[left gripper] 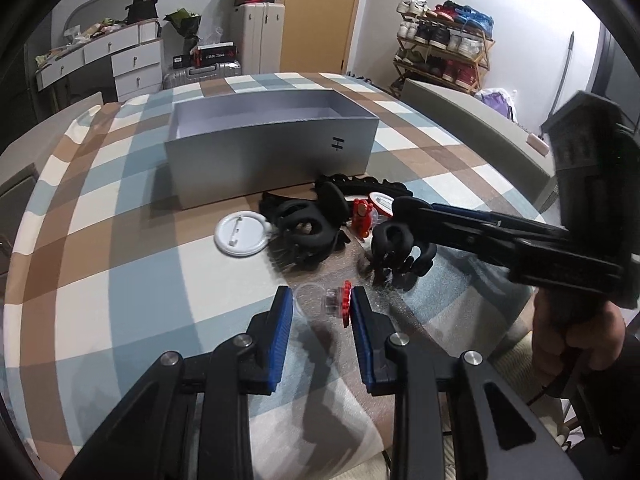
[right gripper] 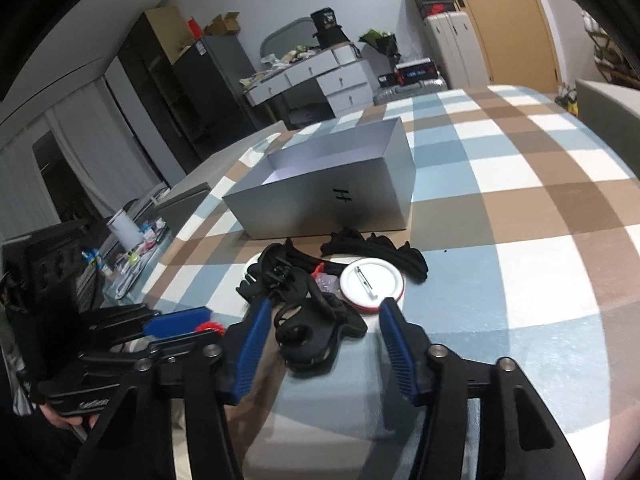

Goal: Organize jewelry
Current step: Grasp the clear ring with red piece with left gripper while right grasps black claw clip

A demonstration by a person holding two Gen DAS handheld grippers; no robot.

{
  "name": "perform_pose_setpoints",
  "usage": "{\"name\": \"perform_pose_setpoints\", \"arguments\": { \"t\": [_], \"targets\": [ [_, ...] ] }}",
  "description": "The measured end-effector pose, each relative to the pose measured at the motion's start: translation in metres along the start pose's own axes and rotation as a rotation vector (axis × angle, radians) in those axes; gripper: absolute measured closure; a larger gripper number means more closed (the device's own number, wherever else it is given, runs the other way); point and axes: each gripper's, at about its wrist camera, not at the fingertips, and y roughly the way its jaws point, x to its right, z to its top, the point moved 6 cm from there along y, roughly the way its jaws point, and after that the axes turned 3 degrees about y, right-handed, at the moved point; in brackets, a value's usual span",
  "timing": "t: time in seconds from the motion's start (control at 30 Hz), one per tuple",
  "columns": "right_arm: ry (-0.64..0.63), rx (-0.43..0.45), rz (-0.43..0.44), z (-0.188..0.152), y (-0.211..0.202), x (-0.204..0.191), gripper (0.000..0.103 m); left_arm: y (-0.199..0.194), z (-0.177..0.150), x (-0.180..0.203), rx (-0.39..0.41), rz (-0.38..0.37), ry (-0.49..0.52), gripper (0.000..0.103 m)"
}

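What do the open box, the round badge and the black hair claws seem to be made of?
Box: probably matte silver card, thin flat walls.
Round badge: seemingly glossy white plastic back, metal pin across it.
Black hair claws: likely matte moulded plastic, with curved teeth.

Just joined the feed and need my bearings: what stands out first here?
An open grey box sits mid-table on a checked cloth. In front of it lies a heap of black hair claws with a white badge beside them. The left tool has pinched a small red and clear clip.
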Motion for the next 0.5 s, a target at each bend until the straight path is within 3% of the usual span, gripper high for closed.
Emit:
{"name": "perform_pose_setpoints", "arguments": {
  "t": [0.2, 0.5],
  "targets": [
    [-0.002, -0.036, 0.005, 0.002, 0.008, -0.005, 0.079, -0.008, 0.004, -0.007, 0.029, 0.009, -0.016, 0.080],
    [-0.060, -0.022, -0.052, 0.002, 0.003, -0.012, 0.082, -0.017, 0.012, -0.014, 0.070, 0.019, -0.032, 0.080]
  ]
}}
